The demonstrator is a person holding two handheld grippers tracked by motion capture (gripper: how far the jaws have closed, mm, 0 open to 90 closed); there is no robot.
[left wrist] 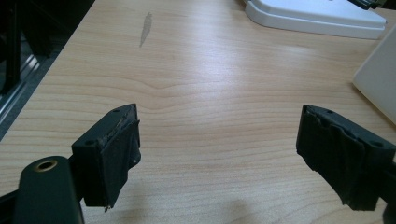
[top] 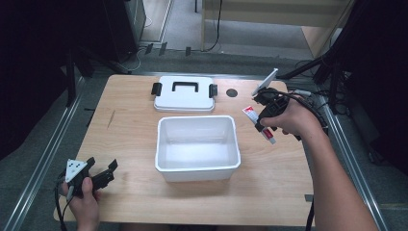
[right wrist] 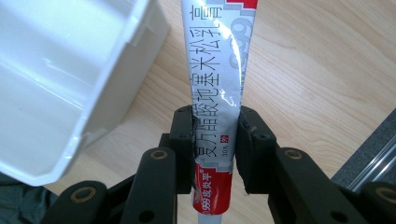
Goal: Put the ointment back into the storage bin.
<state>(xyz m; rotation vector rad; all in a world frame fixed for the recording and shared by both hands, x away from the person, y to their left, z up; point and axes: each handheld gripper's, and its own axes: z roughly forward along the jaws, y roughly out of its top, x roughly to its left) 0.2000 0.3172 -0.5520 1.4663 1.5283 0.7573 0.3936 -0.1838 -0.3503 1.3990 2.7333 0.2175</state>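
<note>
Right gripper (top: 263,121) is clamped on the ointment tube (top: 258,124), pads squeezing it mid-body, held above the table (top: 130,139) just off the right side of the white bin (top: 197,171); tube is tilted, printed side up. Left gripper (top: 98,174) sits at the near-left corner of the table, jaws spread wide with nothing between them. Bin's lid (top: 184,95) lies flat just behind the bin.

Ointment tube (top: 259,124), held off the surface near its right edge.
Silver-white body, red band at each end, printed characters along its length; slightly creased, tilted, clamped between the right hand-held gripper (right wrist: 215,140) pads, beside the white bin (top: 197,144).
</note>
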